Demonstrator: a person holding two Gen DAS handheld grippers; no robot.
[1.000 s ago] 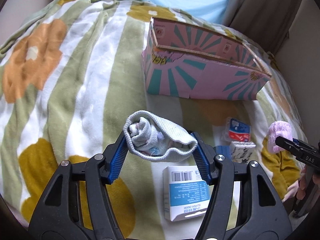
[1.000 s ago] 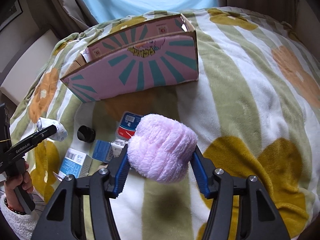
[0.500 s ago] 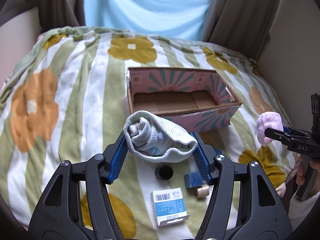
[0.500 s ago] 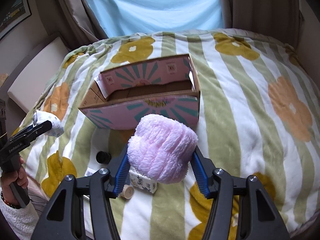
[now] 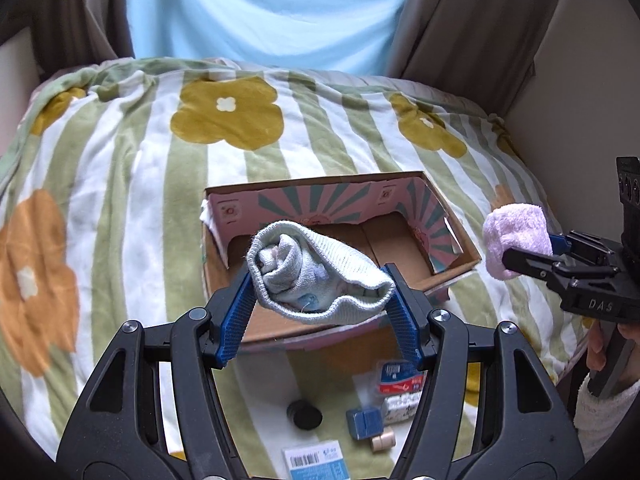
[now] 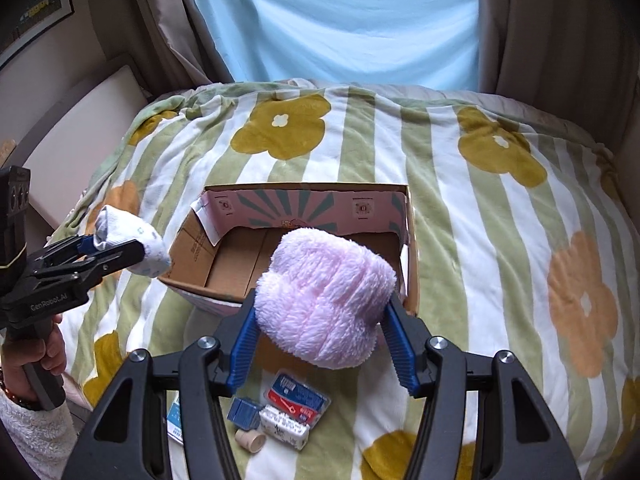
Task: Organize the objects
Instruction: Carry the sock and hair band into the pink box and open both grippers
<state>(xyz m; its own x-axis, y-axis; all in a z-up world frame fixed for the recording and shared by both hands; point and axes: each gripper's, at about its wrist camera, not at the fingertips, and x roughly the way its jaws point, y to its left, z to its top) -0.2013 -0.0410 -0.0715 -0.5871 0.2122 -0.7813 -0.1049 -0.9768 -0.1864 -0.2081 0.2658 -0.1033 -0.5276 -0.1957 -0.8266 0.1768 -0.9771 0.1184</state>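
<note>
Floral blanket (image 5: 120,184); left claw (image 5: 320,304) clamps pale-blue rolled sock (image 5: 316,276), right claw (image 6: 324,324) fluffy pink sock (image 6: 326,300).

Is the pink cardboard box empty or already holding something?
Empty: the pink box shows only its bare brown floor in both views, though each held sock hides part.

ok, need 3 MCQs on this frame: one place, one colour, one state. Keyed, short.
1. Where is the box?
A. on the blanket
B. on a shelf
C. on the floor

2. What colour is the fluffy roll in the right gripper?
A. green
B. pink
C. black

3. What state is the left gripper in?
A. open, nothing held
B. shut on the black cap
C. shut on the sock roll

Answers:
1. A, the box sits on the striped flower blanket.
2. B, the roll between the blue pads is pale pink.
3. C, its pads pinch the pale blue sock roll; the cap lies on the blanket.
</note>
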